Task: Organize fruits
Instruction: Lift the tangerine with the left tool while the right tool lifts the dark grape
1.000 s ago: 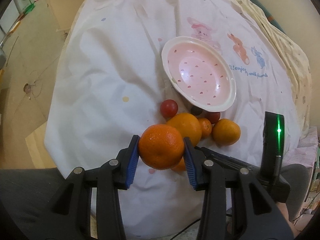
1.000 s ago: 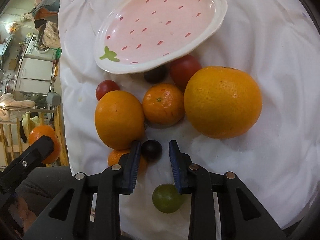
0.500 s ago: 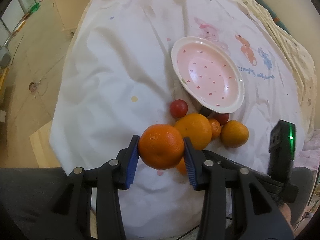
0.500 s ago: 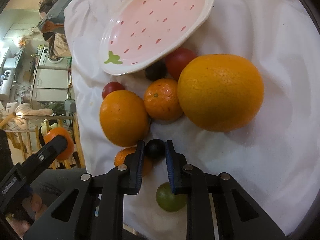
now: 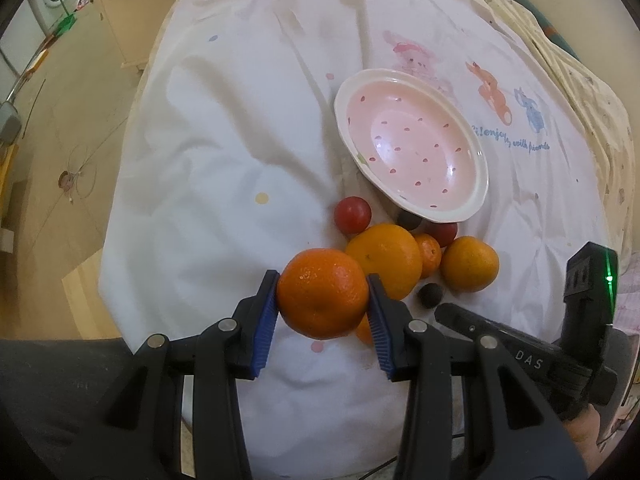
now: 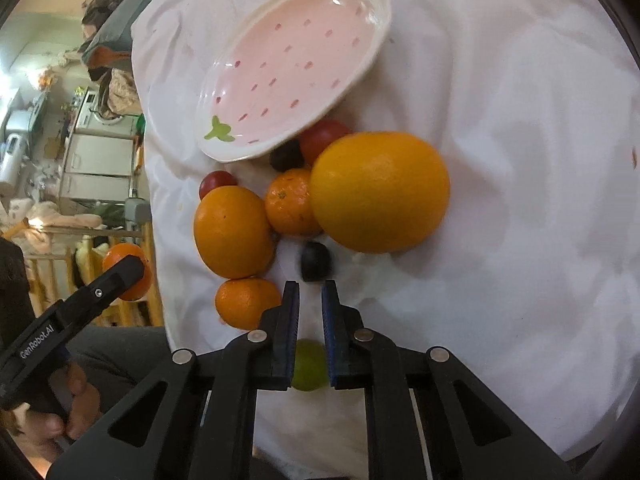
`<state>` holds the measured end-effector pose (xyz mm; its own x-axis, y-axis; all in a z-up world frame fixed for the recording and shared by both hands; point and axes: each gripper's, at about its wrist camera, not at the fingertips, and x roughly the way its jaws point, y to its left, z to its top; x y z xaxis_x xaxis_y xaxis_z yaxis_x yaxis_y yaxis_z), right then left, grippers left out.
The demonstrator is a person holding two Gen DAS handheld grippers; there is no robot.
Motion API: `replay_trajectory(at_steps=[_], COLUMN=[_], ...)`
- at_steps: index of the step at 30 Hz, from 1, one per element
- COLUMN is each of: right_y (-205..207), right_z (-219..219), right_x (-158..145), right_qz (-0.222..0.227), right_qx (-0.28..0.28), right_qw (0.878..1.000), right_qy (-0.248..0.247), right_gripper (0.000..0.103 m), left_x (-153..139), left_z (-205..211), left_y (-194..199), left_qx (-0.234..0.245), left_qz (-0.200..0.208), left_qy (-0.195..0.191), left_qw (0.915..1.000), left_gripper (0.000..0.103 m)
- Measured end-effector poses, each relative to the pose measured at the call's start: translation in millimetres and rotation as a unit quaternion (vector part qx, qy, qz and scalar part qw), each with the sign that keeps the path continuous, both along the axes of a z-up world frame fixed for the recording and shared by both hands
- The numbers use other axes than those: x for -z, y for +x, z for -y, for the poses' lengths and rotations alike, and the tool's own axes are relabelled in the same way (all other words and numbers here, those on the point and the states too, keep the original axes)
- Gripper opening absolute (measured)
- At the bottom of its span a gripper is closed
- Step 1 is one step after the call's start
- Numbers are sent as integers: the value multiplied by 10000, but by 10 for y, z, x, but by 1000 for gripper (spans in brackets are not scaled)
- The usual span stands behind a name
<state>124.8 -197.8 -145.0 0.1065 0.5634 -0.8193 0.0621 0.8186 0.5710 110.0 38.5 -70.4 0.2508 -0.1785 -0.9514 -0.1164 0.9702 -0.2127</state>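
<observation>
Cloth: dark grape now ungripped

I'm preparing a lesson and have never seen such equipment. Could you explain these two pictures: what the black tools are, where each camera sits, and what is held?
No robot: a person holds black tongs in each hand, with a camera on each looking along its fingers. The left camera shows the left tongs gripping an orange above the white cloth. The right camera shows the right tongs shut, empty, just short of a dark grape. On the cloth lie an empty pink plate, more oranges, tomatoes and a green grape.
</observation>
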Motion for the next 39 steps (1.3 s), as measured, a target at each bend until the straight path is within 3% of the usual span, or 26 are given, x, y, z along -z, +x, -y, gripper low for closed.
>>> replay_trajectory(at_steps=[5,13,18,25,26,28,34,39], right_y=[59,75,43,108,107,103,45,-34], right_z=[-104,-24,-39,-143,-168,-190,5,136], right_x=[-157,-7,67,154,153,156,-8,-297], right_qz=[349,-12,-35,27,81,129,126,419], right_qx=[-192,182,347,533,500,392,365,315], right_qw=[9980,9977,9976,9949,9929,9930,9978,9978], right_qy=[-497,-649,-599,-856,-1080,-1107,-535,-417], right_gripper=[23,25,43,40,28,25,24,24], left_x=[-1,-7,-7,-10,-8,-12,-5,-51], left_z=[-1,2,15,2,-4,-15,-26,10], left_y=[-4,-6,-1,-4,-6,-8,-11,-3], left_qx=[-28,-15,-9,-39,-48,-68,-65,6], left_qz=[-12,13,10,2,-1,4,19,119], left_qy=[16,-22,-55,-70,-76,-77,-42,-32], left_qw=[10000,10000,10000,10000,10000,9999,10000,9999], left_gripper=[38,38,38,38,38,38,38,38])
